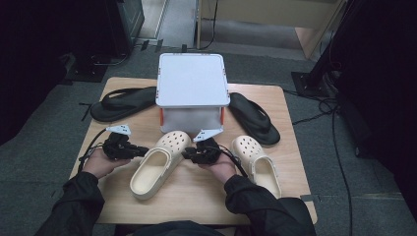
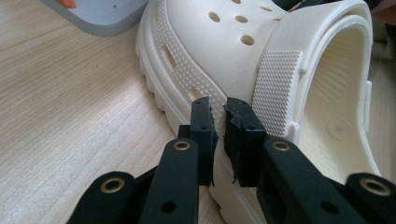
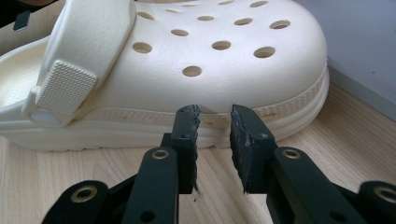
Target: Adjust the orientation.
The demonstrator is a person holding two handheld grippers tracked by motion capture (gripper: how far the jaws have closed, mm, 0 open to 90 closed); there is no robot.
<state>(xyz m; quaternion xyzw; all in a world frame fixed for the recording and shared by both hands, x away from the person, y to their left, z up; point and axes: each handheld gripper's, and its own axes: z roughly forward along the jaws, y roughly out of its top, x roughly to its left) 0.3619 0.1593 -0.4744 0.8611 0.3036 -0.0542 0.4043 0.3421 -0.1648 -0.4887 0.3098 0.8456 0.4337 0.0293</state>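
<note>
Nearest the person, two dark sleeves come up from the table (image 1: 196, 196) edge, each hand holding a gripper aimed at one cream clog (image 1: 158, 164). This clog lies in the middle of the table, heel toward the person and toe toward the box (image 1: 193, 91).

The left gripper (image 1: 142, 151) sits at the clog's left side. In the left gripper view (image 2: 219, 126) its jaws stand nearly together, a thin gap between the pads, their tips right at the ribbed edge of the sole below the strap hinge; nothing is pinched between them. The right gripper (image 1: 188, 154) sits at the clog's right side. In the right gripper view (image 3: 215, 126) its jaws are a little wider apart, tips just short of the sole rim, with nothing between them.

To the right of the clog, past the right hand, lies a second clog (image 1: 255, 164).

Behind the clog stands the pale box with a flat lid. Left of the box lies a black sandal (image 1: 123, 103), and right of it another sandal (image 1: 253, 118).
</note>
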